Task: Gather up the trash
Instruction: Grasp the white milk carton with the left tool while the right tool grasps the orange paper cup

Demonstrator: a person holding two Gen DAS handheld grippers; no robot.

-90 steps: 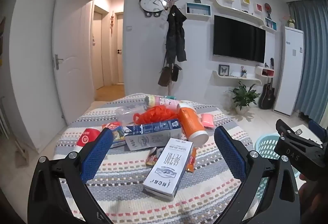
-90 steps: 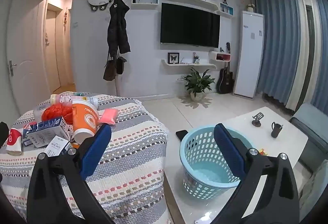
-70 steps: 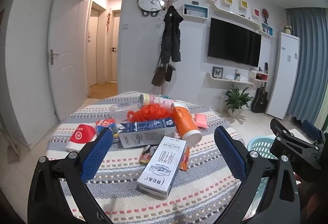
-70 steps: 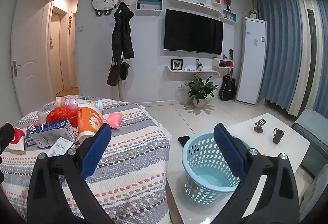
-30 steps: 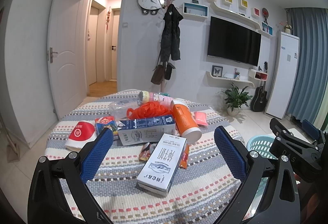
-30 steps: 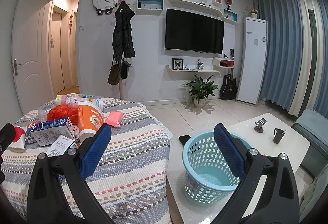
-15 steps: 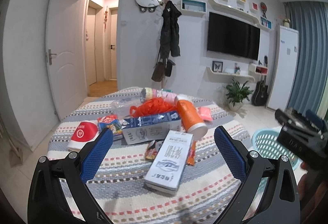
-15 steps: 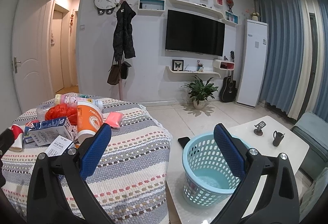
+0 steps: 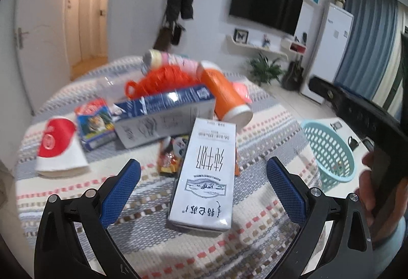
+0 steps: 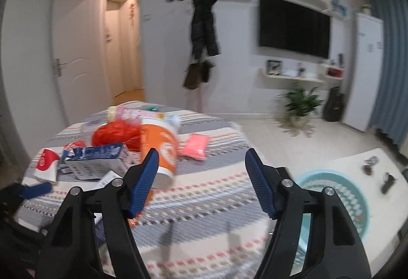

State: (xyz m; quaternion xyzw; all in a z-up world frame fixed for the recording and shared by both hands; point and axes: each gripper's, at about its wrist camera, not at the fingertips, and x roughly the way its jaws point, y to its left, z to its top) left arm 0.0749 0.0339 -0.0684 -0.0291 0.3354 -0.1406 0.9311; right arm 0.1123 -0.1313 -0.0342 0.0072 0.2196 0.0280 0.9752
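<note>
Right now the trash lies in a loose heap on a tabletop [image 9: 267,110] covered with a striped woven cloth. Nearest the left tongs [image 9: 203,188] is a white milk carton [image 9: 206,174], lying flat and pointing away, its near end between the two blue pads but touching neither; these tongs stand wide apart and empty. Under the carton's far left edge sits a crumpled snack wrapper [image 9: 169,156]. Behind it lies a blue-and-white box [image 9: 163,118] on its side, with an orange cup [image 9: 224,98] tipped over just to its right and an orange net bag [image 9: 163,81] behind. Farther left are a small blue packet [image 9: 95,123] and a red-and-white paper cup [image 9: 60,146] on its side. The right tongs [image 10: 201,178] hover over bare cloth, their jaws closing with nothing between them. A light blue basket [image 10: 357,205] stands on a white low table to the right, well apart from the heap.
</note>
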